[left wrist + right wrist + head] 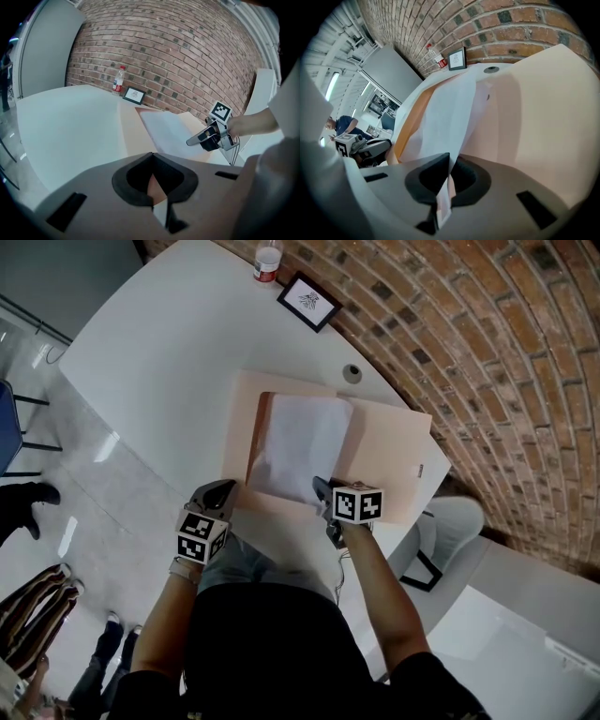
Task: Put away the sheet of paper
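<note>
In the middle of the head view, the sheet of paper (300,446) lies on the open folder (394,457); the right gripper (322,487) pinches its near edge tight; the left gripper (223,488) looks closed on nothing; paper is light and floppy and creases easily, so an edge is the best place to hold.

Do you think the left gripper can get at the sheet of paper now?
Probably yes: the sheet of paper lies uncovered in the open folder just beyond the left gripper, though its jaws seem shut on the folder's edge; the right gripper holds the sheet's near edge.
</note>
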`<state>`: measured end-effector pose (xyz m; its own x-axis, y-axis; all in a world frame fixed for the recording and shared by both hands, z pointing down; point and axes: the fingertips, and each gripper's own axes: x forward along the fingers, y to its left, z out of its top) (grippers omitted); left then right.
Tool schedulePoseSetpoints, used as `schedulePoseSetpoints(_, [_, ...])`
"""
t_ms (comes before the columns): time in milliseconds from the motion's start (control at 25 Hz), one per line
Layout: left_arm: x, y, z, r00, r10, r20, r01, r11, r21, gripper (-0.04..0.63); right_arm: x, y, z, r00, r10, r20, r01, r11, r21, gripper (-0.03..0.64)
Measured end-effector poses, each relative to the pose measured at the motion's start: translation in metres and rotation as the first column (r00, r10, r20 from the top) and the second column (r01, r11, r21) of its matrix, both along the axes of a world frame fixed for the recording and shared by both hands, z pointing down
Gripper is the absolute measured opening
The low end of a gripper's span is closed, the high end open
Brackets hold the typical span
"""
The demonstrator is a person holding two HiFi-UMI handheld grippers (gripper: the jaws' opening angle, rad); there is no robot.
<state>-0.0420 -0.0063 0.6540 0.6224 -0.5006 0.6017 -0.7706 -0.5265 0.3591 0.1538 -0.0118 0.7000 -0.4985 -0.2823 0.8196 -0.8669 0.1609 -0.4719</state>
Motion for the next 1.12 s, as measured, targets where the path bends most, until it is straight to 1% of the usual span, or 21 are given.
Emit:
schedulePoseSetpoints(80, [0.000,0.000,0.000,1.000,0.000,-0.003,0.000,1.000,0.002,0.003,-0.001,-0.001,0.002,1.000,-0.011,-0.010,0.011,1.000,0.005,0.009])
schedulePoseSetpoints(240, [0.000,0.000,-0.001,1.000,0.002,-0.007,-0.002,1.000,0.007,0.003,-0.014,-0.005,0.001,1.000,-0.024,0.016,0.024,1.000,0.011,0.009])
schedulePoseSetpoints(640, [0.000,0.000,0.001,1.000,0.007,-0.015,-0.006,1.000,0.007,0.003,-0.040,-0.014,0.004,0.998,-0.060,0.028,0.059,0.998,0.012,0.009])
schedulePoseSetpoints(920, [0.001,-0.001,-0.001,1.000,0.011,-0.024,-0.010,1.000,0.013,0.003,-0.057,-0.018,0.005,0.997,-0.065,0.043,0.065,0.998,0.006,0.011])
schedulePoseSetpoints(1120, [0.000,0.000,0.001,0.999,0.015,-0.030,-0.015,1.000,0.007,0.003,-0.058,-0.019,0.006,0.998,-0.067,0.020,0.067,0.998,0.000,0.035])
